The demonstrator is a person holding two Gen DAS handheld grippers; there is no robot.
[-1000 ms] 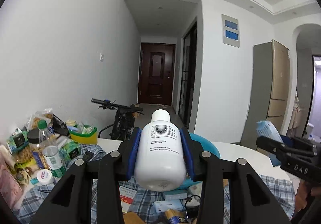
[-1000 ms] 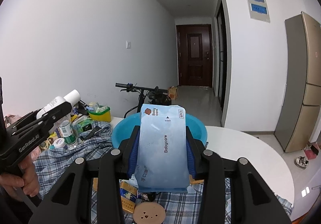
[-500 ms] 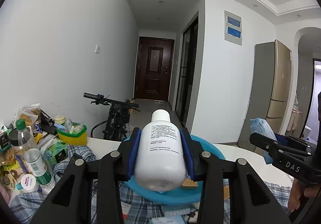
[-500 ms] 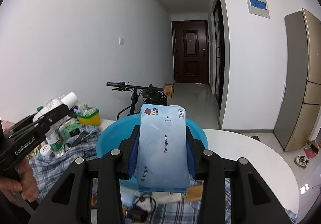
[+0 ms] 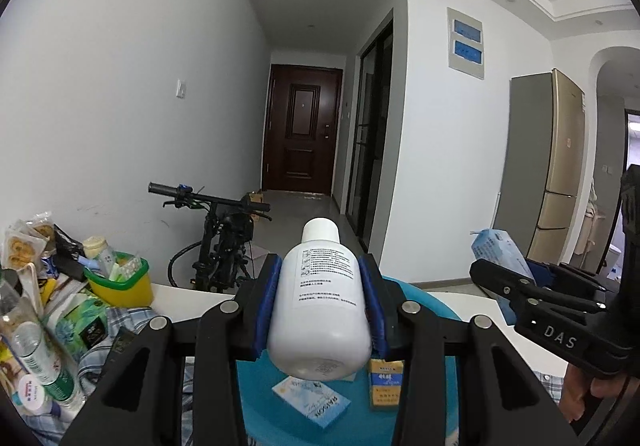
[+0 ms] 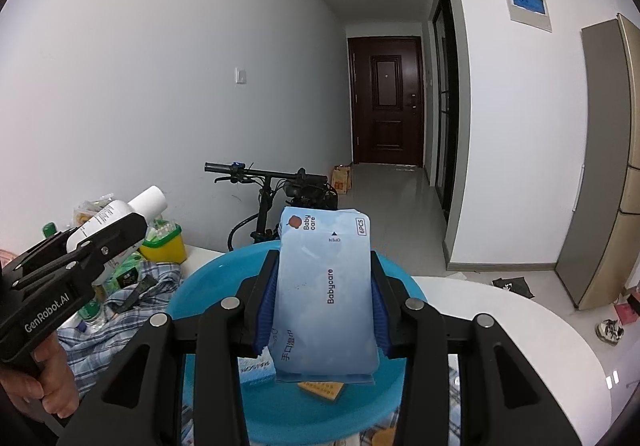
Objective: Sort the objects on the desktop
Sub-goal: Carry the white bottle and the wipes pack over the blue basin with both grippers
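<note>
My left gripper [image 5: 320, 286] is shut on a white bottle [image 5: 320, 298] and holds it over the blue basin [image 5: 444, 378]. My right gripper [image 6: 325, 286] is shut on a light blue Babycare wipes pack [image 6: 326, 298], held over the same basin [image 6: 200, 286]. In the basin lie a blue-white box [image 5: 312, 404] and an orange-blue box [image 5: 384, 384]. The left gripper with its bottle [image 6: 116, 218] shows at the left of the right wrist view. The right gripper with its pack [image 5: 500, 250] shows at the right of the left wrist view.
A checked cloth [image 6: 120, 322] covers the white round table [image 6: 520, 330]. At the left stand a yellow-green tub [image 5: 120, 282], a water bottle [image 5: 36, 354], a green box [image 5: 80, 322] and snack packs [image 5: 24, 242]. A bicycle [image 5: 224, 238] stands behind the table.
Both grippers have moved forward with their loads, from over the checked cloth to over the blue basin. The clutter at the left has slid back in both views.
</note>
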